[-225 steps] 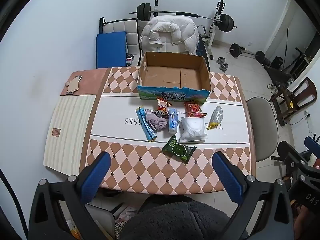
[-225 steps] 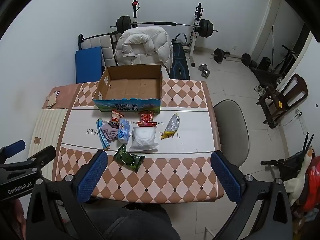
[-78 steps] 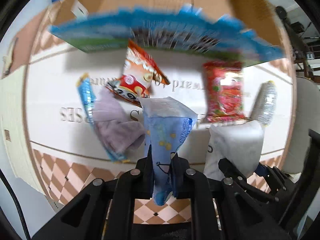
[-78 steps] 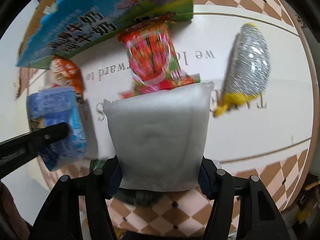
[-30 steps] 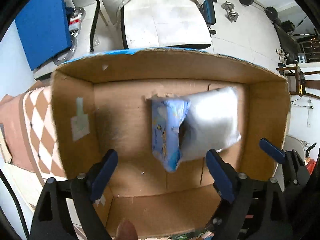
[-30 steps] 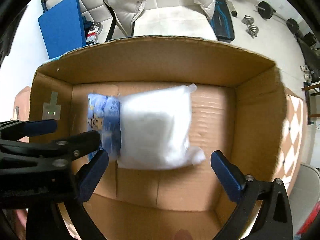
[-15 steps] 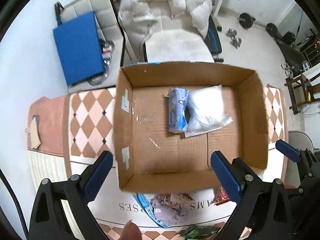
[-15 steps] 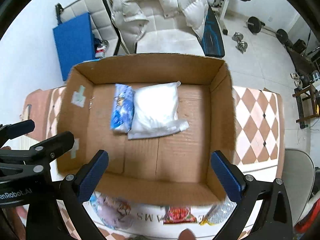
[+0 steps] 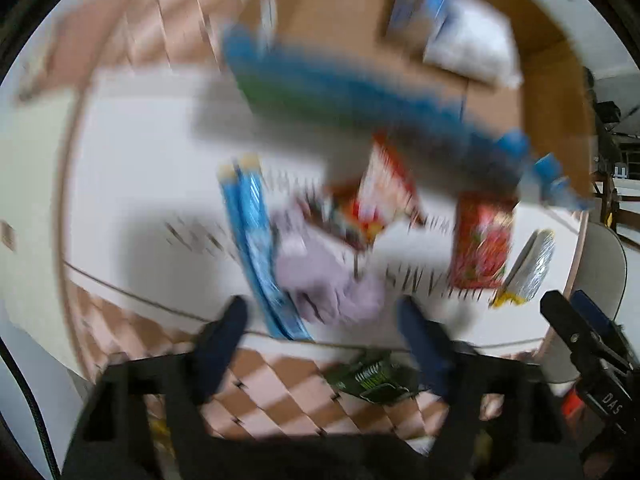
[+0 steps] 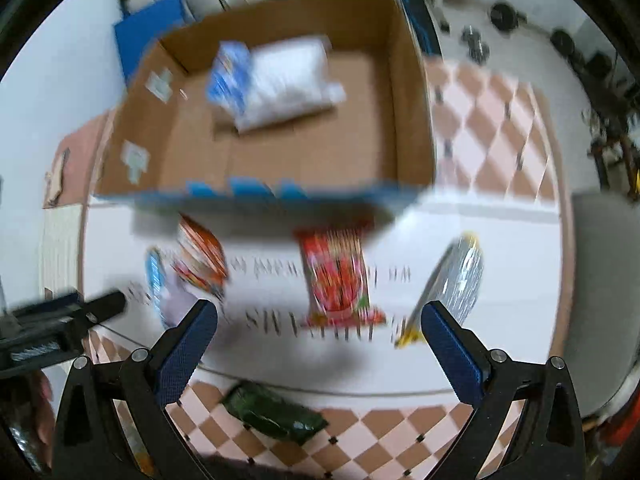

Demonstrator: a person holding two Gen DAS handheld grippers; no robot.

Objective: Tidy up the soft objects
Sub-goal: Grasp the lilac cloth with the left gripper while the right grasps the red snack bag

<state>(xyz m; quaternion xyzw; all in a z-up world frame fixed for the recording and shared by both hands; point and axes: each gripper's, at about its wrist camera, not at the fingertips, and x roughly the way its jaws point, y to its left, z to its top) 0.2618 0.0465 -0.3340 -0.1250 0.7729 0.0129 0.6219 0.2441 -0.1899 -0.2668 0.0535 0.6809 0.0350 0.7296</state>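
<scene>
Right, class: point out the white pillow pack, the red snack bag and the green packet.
white pillow pack (image 10: 290, 80), right wrist view, middle of its top face.
red snack bag (image 10: 338, 278), right wrist view, centre of the bag.
green packet (image 10: 276, 416), right wrist view, middle of the wrapper.

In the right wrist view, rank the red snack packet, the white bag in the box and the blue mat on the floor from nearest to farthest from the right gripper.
1. Red snack packet: on the table, just ahead of the open right gripper.
2. White bag: inside the cardboard box, towards its back wall.
3. Blue mat: on the floor beyond the box, upper left.
</scene>
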